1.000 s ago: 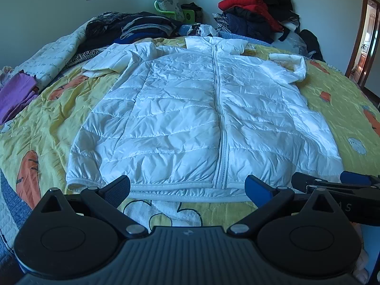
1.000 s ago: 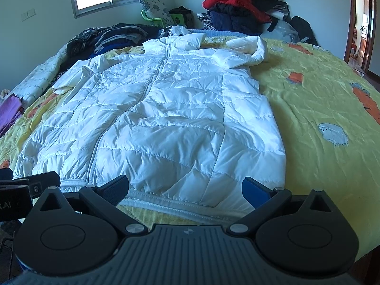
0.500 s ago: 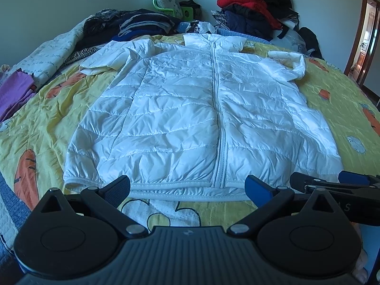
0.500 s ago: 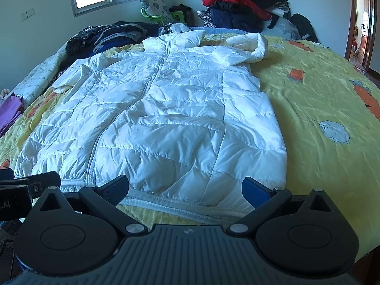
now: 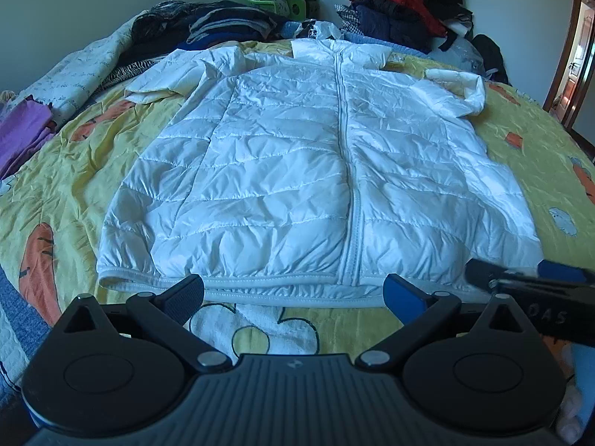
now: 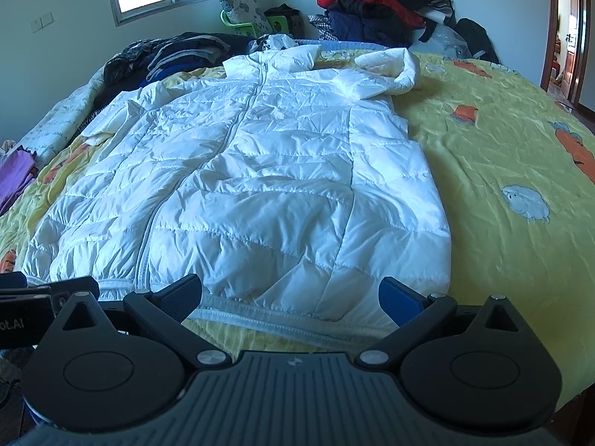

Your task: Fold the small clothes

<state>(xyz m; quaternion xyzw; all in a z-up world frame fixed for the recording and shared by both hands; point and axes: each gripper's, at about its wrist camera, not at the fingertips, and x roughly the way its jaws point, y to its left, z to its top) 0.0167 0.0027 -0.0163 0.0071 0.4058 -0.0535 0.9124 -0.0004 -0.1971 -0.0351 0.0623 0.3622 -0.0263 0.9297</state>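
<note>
A white quilted puffer jacket [image 5: 297, 171] lies face up and zipped on a yellow cartoon-print bedspread [image 5: 74, 156]. Its hem runs along the near side, closest to you; its collar points to the far side, toward heaped clothes.

Your left gripper [image 5: 293, 293] hovers just short of the hem, near the middle, a little to the left of the zipper [image 5: 349, 200]. Its jaws are spread wide and hold nothing. Your right gripper [image 6: 290, 293] hovers just short of the hem too, over the jacket's right half, jaws likewise spread wide and empty. Neither gripper touches the jacket.

The folding looks not yet begun: the body is flat, and both sleeves lie bunched up by the shoulders. The left sleeve [image 5: 174, 74] is crumpled off the jacket's upper left; the right sleeve [image 6: 390, 74] is doubled over at its upper right.

A sensible first grasp is at the hem corners or the side seams. Pinch both fabric layers, since the slick shell probably slides. Lift low and move both sides together so the padding stays flat. Tuck the sleeves across the chest before you fold lengthwise.

As for writing, the left view shows letters on the right gripper's body near the jacket's lower right corner, perhaps "OAS". The right view shows "ot.AI", cut off, on the left gripper's body. No brand is readable on the jacket.
</note>
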